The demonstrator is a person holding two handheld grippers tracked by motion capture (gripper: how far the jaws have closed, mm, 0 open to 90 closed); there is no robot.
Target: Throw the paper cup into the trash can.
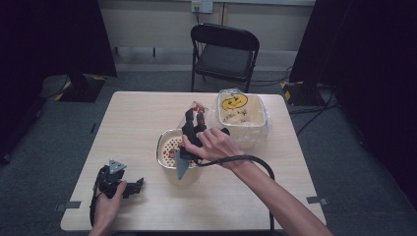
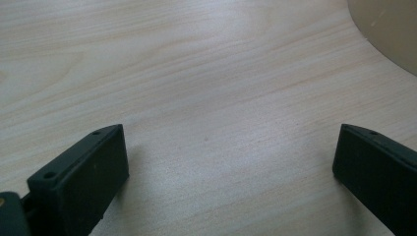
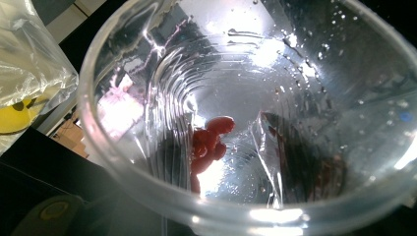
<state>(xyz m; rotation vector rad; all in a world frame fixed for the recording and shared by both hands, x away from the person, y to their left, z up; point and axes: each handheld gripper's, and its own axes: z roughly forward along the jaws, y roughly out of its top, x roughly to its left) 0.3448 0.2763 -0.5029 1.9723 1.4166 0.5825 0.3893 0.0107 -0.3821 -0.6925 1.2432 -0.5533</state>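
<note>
Pumpkin face (image 1: 234, 103) on bag (image 1: 246, 120) beside cup (image 1: 198, 110)

A strainer bowl (image 1: 169, 147) sits on the table (image 1: 137, 113) near its centre. A clear plastic cup (image 1: 198, 109) with red beans (image 3: 209, 142) inside is at its 1 o'clock, a bag-lined tub (image 1: 242, 118) at 2 o'clock, and a folding chair (image 1: 223, 51) stands beyond the table at 12 o'clock.
</note>
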